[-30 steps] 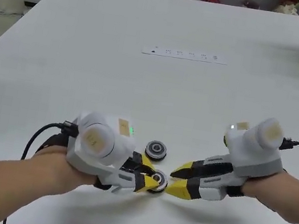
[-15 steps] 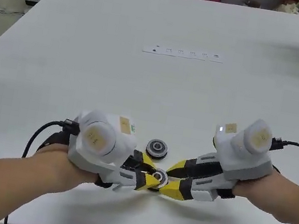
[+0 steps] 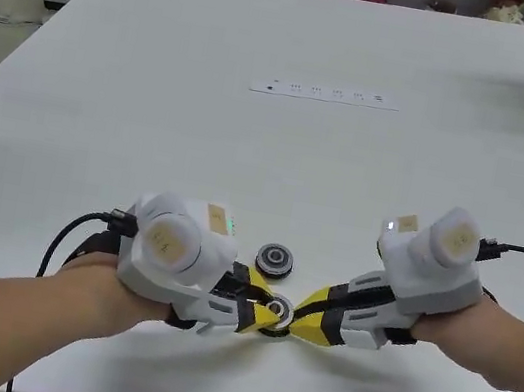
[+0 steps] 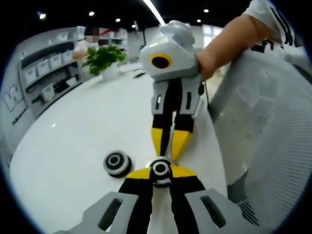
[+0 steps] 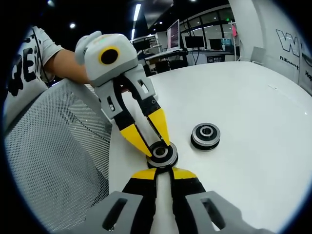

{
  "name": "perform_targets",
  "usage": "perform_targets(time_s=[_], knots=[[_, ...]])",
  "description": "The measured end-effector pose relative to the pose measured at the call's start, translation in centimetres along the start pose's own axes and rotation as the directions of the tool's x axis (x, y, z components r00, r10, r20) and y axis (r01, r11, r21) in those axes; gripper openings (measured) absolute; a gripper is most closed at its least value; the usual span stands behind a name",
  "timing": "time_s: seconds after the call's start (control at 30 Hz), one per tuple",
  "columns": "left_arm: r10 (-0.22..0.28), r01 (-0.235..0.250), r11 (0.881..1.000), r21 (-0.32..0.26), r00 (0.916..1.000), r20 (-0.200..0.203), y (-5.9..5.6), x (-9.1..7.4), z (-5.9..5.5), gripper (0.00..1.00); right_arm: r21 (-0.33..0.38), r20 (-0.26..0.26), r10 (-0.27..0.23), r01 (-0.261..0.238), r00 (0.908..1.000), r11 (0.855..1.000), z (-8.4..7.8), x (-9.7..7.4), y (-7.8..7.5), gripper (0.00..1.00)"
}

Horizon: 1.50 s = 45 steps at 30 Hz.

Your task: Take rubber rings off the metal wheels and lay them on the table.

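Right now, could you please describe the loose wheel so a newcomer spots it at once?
At the white table's near edge, the left gripper and right gripper meet at one metal wheel. Just behind lies a small black-ringed metal wheel touched by neither.

Right gripper [image 3: 300,322] now closer in, jaws narrower, tips at the wheel [image 3: 277,312].
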<state>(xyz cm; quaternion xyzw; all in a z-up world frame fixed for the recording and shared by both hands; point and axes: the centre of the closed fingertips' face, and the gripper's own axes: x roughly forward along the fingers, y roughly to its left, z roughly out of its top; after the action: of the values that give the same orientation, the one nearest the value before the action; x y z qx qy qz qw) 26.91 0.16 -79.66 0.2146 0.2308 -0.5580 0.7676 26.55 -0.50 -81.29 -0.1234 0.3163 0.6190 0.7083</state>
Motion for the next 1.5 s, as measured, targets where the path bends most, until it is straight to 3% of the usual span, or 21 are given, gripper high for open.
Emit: perform_targets(time_s=[0.17, 0.37, 0.7, 0.83, 1.1, 1.5], knots=[[0.003, -0.003, 1.000, 0.003, 1.0000, -0.001, 0.1, 0.0, 0.0, 0.13, 0.023, -0.003, -0.011, 0.011, 0.9999, 1.000, 0.0, 0.1, -0.4, 0.02], [0.004, -0.004, 1.000, 0.007, 1.0000, -0.001, 0.0, 0.0, 0.0, 0.13, 0.125, 0.004, -0.018, 0.017, 0.9998, 0.992, 0.1, -0.3, -0.8, 0.00], [0.008, -0.008, 1.000, 0.010, 1.0000, -0.004, 0.1, 0.0, 0.0, 0.13, 0.208, 0.061, -0.027, 0.014, 0.9978, 0.978, 1.0, -0.4, -0.9, 0.00], [0.013, -0.013, 1.000, 0.012, 0.9999, -0.007, 0.1, 0.0, 0.0, 0.13, 0.264, 0.097, -0.022, -0.005, 0.9950, 0.964, 1.5, -0.5, -0.6, 0.00], [0.019, -0.019, 1.000, 0.017, 0.9996, -0.019, 0.1, 0.0, 0.0, 0.13, 0.293, 0.111, -0.014, -0.019, 0.9937, 0.956, 1.9, -0.5, -0.2, 0.00], [0.025, -0.024, 1.000, 0.017, 0.9993, -0.028, 0.1, 0.0, 0.0, 0.12, 0.271, 0.125, 0.015, -0.049, 0.9920, 0.961, 2.7, -0.3, 0.6, 0.00]])
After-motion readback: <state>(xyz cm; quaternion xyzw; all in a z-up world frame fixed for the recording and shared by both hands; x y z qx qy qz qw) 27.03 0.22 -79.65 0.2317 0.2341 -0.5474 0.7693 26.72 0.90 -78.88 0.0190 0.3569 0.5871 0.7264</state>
